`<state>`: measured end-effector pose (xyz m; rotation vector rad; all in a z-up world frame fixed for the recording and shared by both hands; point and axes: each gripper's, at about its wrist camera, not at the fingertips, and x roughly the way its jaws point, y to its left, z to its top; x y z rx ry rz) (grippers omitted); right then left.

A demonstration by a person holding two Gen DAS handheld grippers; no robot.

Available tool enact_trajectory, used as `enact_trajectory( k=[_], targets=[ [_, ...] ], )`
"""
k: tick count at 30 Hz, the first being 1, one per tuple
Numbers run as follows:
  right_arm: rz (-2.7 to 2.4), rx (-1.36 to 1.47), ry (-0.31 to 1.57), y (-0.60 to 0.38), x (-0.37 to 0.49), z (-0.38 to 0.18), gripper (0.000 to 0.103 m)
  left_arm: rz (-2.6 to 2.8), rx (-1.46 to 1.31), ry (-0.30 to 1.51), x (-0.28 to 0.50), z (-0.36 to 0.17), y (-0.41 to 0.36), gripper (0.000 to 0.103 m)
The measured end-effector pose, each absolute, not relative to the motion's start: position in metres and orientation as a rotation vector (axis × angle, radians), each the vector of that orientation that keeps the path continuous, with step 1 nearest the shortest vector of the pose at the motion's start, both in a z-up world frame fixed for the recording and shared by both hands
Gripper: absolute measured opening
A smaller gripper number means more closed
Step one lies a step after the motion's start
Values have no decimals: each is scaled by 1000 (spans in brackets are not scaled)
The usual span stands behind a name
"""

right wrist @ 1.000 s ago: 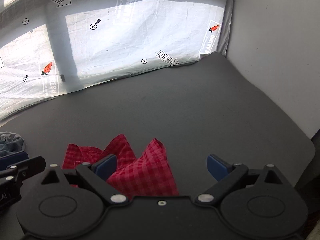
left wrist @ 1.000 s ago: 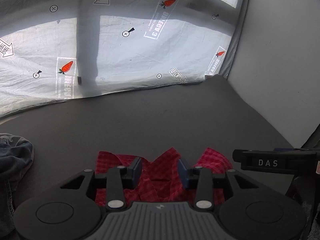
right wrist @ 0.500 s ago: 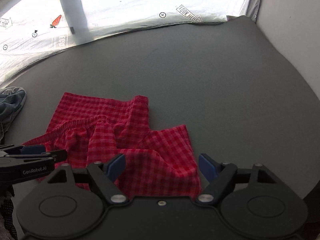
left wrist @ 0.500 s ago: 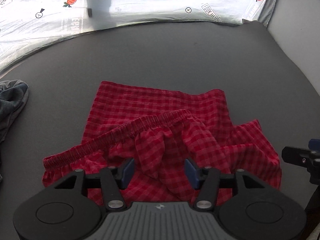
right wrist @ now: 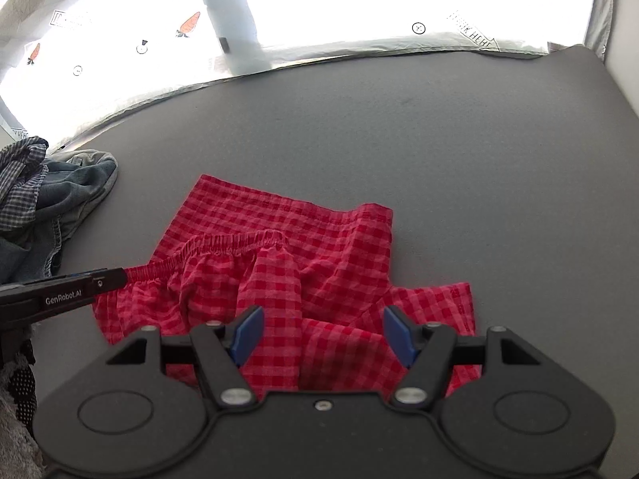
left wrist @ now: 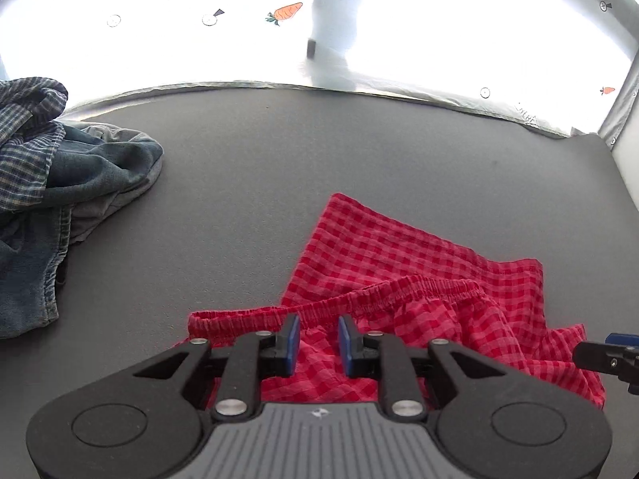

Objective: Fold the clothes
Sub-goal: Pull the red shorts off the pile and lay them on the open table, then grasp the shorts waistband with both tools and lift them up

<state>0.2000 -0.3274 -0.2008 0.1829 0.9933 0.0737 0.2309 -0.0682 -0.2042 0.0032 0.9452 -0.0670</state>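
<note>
Red checked shorts (right wrist: 303, 263) under both just-narrowing, unclamped tools; only the right view shows their right hem.

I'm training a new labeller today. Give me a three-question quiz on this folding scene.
1. True or false: the red checked shorts lie neatly folded.
2. Which claw's jaws stand wider: A left claw, B right claw?
3. What lies at the table's left edge?

Key: 1 false, they are rumpled, waistband showing. 2 B; both have just been closing, above the cloth, pads not pressing it. 3 a pile of blue clothes.
</note>
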Motion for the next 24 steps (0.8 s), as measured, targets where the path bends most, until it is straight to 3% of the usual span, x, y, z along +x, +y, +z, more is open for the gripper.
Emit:
enact_trajectory(
  k=[4, 7, 9, 15, 19, 20, 21, 22, 24],
  targets=[
    [125, 202, 1016, -312, 231, -222, 67, 1, 30, 981, 237, -219, -27, 26],
    [138, 235, 1051, -306, 253, -245, 67, -3, -12, 1022, 244, -238, -6, 35],
    [136, 228, 1065, -303, 263, -255, 68, -63, -77, 1028, 243, -246, 6, 48],
    [144, 193, 1113, -293, 281, -273, 67, -180, -97, 1016, 253, -263, 7, 60],
    [122, 211, 1145, -292, 286, -283, 66, -229, -61, 1041, 263, -276, 4, 62],
    [122, 216, 1137, -292, 286, -283, 66, -231, -64, 1041, 264, -279, 4, 61],
    [129, 226, 1133, -293, 286, -283, 59, -235, -62, 1037, 265, -281, 3, 60],
    [139, 239, 1131, -293, 286, -283, 46, -240, -48, 1032, 265, -281, 1, 60],
    [138, 221, 1111, -291, 284, -278, 26, -255, -6, 1022, 266, -278, -7, 24]
  ],
)
